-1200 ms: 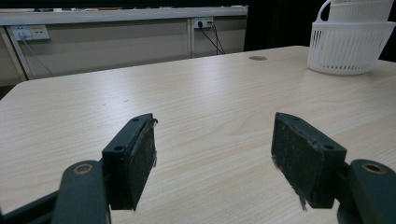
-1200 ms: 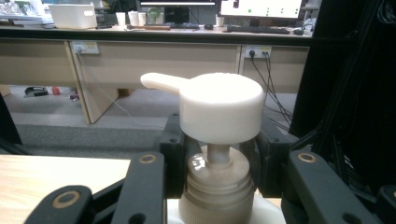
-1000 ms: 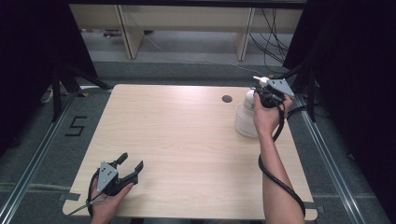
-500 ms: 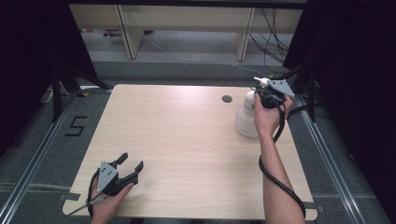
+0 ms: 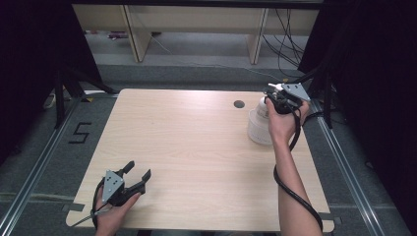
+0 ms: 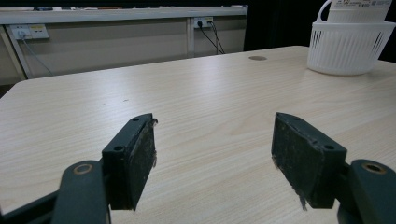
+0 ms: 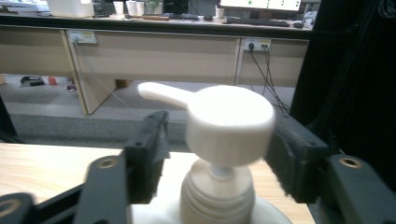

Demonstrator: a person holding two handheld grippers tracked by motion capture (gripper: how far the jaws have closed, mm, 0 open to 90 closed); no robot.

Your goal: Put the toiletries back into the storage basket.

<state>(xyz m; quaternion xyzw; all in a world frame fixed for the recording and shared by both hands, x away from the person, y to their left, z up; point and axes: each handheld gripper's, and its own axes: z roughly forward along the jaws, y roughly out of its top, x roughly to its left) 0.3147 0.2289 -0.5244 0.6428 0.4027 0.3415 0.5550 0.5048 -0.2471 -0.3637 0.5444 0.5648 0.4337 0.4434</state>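
Observation:
A white pump bottle (image 5: pixel 259 105) stands in a white slotted basket (image 5: pixel 258 132) at the table's far right. My right gripper (image 5: pixel 275 98) is at its top. In the right gripper view the pump head (image 7: pixel 229 123) sits between the jaws. They have just been opening: a gap shows at the left pad (image 7: pixel 152 140), so the gripper (image 7: pixel 219 144) is open around the head. My left gripper (image 5: pixel 137 173) rests low over the table's near left corner, open with nothing between its pads (image 6: pixel 135 158). From there the basket (image 6: pixel 348 46) and bottle (image 6: pixel 357 9) stand far off.
The light wooden table (image 5: pixel 196 147) has a round cable hole (image 5: pixel 239 104) just left of the basket. The right gripper's black cable (image 5: pixel 290 189) trails along the forearm. Desks, wall sockets and cables stand beyond the far edge, and dark curtains hang on both sides.

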